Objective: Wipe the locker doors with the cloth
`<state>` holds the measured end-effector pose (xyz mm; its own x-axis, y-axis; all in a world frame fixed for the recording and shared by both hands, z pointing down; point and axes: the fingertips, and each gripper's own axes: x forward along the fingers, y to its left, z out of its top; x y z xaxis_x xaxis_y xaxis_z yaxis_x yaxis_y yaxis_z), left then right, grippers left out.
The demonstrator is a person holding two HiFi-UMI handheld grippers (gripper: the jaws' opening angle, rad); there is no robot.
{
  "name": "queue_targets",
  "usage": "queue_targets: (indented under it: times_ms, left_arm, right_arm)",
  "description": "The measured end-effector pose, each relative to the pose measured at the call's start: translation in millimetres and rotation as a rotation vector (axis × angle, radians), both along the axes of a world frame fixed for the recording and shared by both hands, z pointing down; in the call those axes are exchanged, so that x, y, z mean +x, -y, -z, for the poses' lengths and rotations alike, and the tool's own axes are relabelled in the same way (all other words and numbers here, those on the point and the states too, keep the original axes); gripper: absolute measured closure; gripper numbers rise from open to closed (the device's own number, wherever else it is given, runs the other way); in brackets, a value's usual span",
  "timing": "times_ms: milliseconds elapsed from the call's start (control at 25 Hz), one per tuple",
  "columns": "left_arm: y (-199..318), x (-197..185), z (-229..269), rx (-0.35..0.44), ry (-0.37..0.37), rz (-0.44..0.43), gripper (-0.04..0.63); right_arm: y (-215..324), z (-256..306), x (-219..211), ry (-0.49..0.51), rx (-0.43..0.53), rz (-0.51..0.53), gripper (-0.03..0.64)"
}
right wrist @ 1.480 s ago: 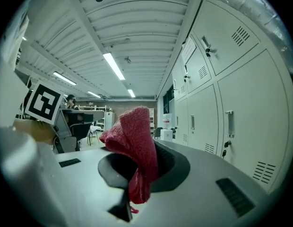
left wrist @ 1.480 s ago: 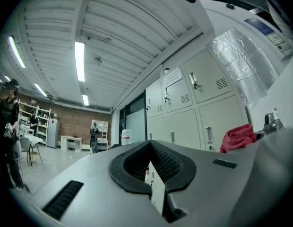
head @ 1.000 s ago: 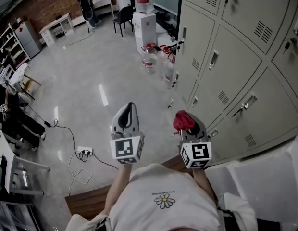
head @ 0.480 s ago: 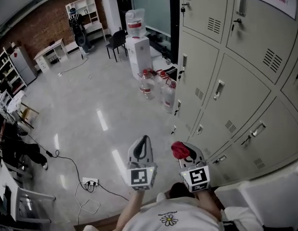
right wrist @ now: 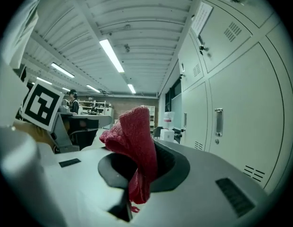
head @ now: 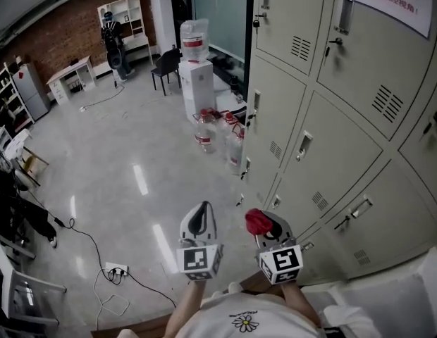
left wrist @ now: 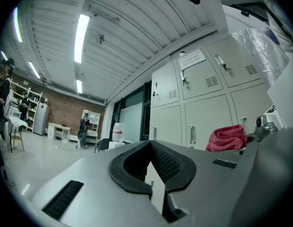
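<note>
Clamped in the closed jaws of right gripper (head: 266,227): red cloth (head: 256,221), bunched up over the tips, low and near, just left of the bottom grey locker doors (head: 324,146) and apart from them. Just left of it, left gripper (head: 198,217), jaws together on nothing. Farther off by the locker end, water bottles (head: 217,132) on the floor

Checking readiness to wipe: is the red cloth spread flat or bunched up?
Bunched up: the red cloth sits crumpled in a wad, pinched in the right tongs.
</note>
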<state>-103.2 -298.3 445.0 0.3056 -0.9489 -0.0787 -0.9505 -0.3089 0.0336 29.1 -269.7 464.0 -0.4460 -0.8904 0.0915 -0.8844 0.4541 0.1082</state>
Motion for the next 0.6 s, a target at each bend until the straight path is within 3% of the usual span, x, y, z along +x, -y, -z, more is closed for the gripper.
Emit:
queue_targets:
  times_ms: [120,200,440,600]
  left_arm:
    - [12.2,35.2,4.2,0.007,-0.014,-0.036,0.578]
    - [14.2,58.6,6.1,0.009,-0.019,-0.066,0.578]
    - [21.0,97.8,28.0,0.035,-0.020,-0.154,0.578]
    - [33.3,122.2,46.7,0.069,0.003,-0.226,0.578]
  right_arm:
    - [8.7,5.0,25.0,0.087,-0.025,0.007,0.588]
    - [13.6,6.4,42.5,0.090,-0.020,-0.009,0.588]
    - [22.4,28.4,89.3,0.026,0.074,-0.160,0.588]
    - [23.8,43.7,121.2,0.092,0.100,-0.261,0.588]
